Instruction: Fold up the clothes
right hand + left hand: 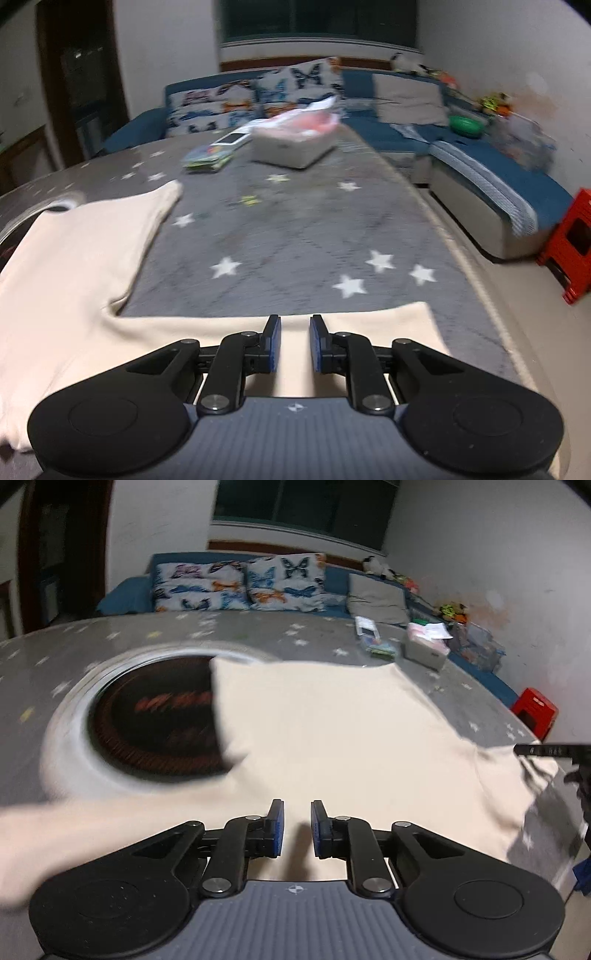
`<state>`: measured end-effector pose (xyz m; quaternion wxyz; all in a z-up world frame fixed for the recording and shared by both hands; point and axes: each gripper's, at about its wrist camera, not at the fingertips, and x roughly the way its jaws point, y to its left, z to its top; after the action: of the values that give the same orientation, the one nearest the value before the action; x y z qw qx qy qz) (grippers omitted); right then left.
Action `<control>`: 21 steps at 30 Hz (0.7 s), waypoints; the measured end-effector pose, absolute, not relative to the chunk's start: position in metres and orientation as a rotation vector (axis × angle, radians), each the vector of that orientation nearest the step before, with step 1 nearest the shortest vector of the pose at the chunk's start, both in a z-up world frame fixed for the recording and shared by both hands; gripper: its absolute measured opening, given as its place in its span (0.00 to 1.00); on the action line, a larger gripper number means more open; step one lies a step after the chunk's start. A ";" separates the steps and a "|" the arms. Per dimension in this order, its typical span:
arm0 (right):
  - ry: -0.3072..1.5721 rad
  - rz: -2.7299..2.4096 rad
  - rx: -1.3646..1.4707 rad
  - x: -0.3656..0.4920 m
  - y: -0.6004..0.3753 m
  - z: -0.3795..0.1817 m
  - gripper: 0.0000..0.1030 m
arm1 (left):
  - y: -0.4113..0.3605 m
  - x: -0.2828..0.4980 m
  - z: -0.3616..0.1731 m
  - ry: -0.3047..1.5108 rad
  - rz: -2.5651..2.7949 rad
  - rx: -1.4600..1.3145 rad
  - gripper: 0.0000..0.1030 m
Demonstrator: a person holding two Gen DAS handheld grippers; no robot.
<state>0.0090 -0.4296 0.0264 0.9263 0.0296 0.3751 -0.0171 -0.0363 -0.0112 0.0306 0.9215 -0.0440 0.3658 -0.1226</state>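
A cream garment (pixel 332 731) lies spread flat on the grey star-patterned table cover (pixel 110 642). In the left wrist view my left gripper (pixel 297 814) hovers open over the garment's near edge, nothing between its blue pads. The other gripper's black tip (pixel 546 750) pokes in at the right edge, over a sleeve. In the right wrist view my right gripper (pixel 294 330) stands open above the cream sleeve (pixel 369 325), which stretches across the near part of the cover (pixel 295 240). The garment body (pixel 74 266) lies to the left.
A round dark recess (pixel 159 720) in the table sits partly under the garment's left corner. A white box (pixel 291 146), a phone (pixel 232 139) and a colourful packet (pixel 208 158) rest at the far end. Blue sofa (pixel 491 177) with cushions beyond; red stool (pixel 576 243) at right.
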 end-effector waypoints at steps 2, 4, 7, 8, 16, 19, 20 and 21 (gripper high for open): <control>0.760 -0.028 0.058 0.007 -0.428 0.029 0.16 | 0.006 -0.054 0.029 0.759 -0.191 -0.110 0.23; 0.744 0.009 0.046 0.002 -0.419 0.034 0.18 | 0.024 -0.067 0.028 0.765 -0.120 -0.140 0.30; 0.719 0.083 0.019 -0.005 -0.398 0.041 0.19 | 0.053 -0.078 0.029 0.759 0.007 -0.190 0.32; 0.710 0.110 0.012 -0.007 -0.390 0.044 0.19 | 0.063 -0.080 0.029 0.753 0.052 -0.206 0.33; 0.698 0.407 -0.121 -0.021 -0.305 0.058 0.29 | 0.127 -0.086 0.029 0.723 0.336 -0.354 0.44; 0.705 0.499 -0.167 -0.024 -0.276 0.058 0.32 | 0.140 -0.088 0.027 0.708 0.378 -0.387 0.46; 0.708 0.523 -0.175 -0.024 -0.268 0.057 0.32 | 0.142 -0.088 0.026 0.704 0.381 -0.392 0.46; 0.712 0.552 -0.186 -0.027 -0.259 0.056 0.32 | 0.145 -0.088 0.024 0.700 0.383 -0.397 0.46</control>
<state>-0.0268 -0.2587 0.0558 0.8961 -0.0896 0.3436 0.2662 -0.0876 0.1451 0.0245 0.9024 -0.1918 0.3384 0.1854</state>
